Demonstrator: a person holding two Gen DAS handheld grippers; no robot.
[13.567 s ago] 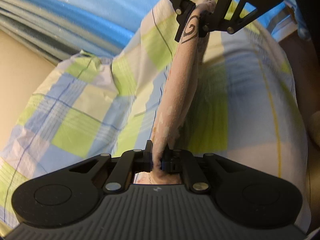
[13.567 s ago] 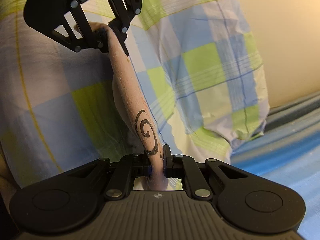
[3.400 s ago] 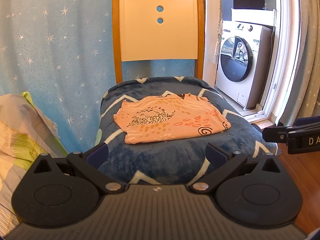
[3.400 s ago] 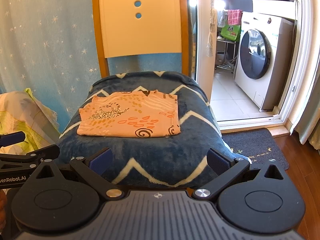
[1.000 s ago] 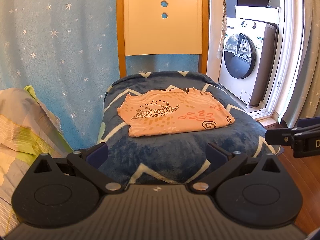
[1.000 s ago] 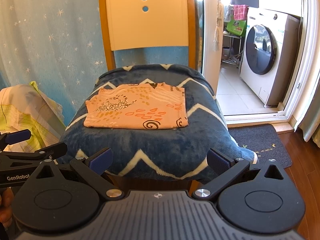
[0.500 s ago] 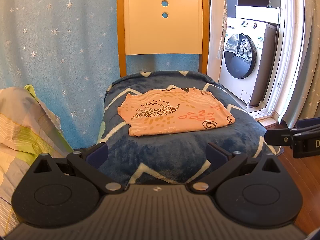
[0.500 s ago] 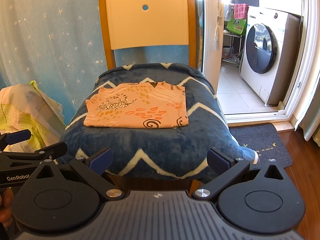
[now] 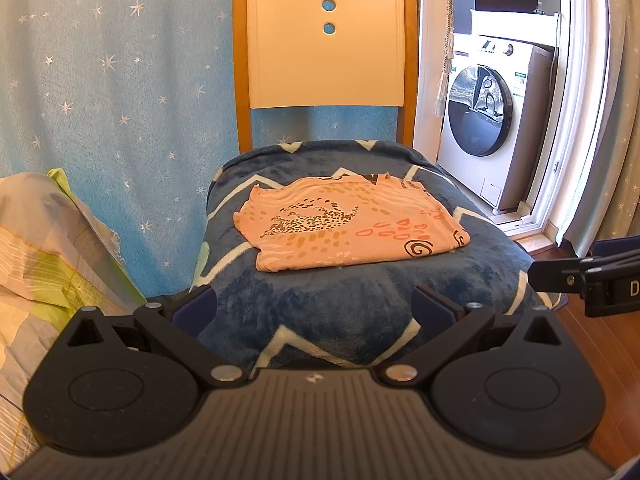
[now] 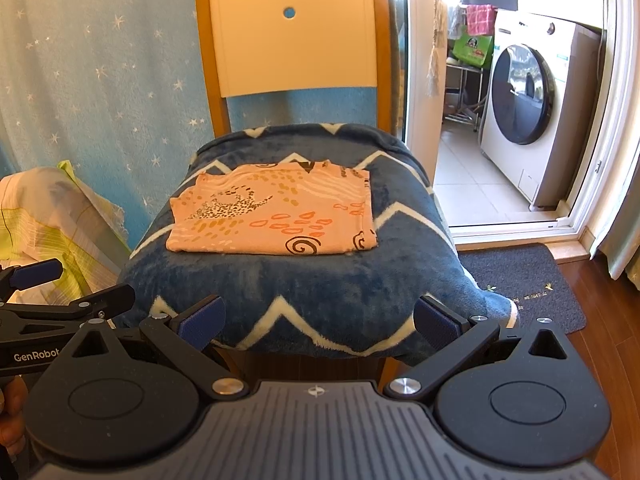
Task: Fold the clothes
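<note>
Standing against a blue star-speckled curtain (image 9: 120, 80): a wooden chair (image 9: 326, 40), its seat draped in a dark blue zigzag blanket (image 9: 340, 304). Showing beyond an open doorway on the right: a white washing machine (image 10: 532, 120), with a dark doormat (image 10: 528, 284) lying on the wooden floor in front. Lying flat on the blanket, folded into a neat rectangle: a peach patterned garment (image 9: 348, 228), black spiral print nearest the cameras. Slumping at the left edge: checked green-and-blue bedding (image 9: 44, 248).

Hovering in front of the chair, well apart from the garment: left gripper (image 9: 314, 312), fingers (image 9: 196, 310) spread wide and holding nothing. Hanging just beside it, likewise short of the seat: right gripper (image 10: 318, 318), fingers (image 10: 202, 322) also splayed wide and empty. Peeking in at the lower left of the right wrist view: part of a hand (image 10: 12, 420) on the left tool.
</note>
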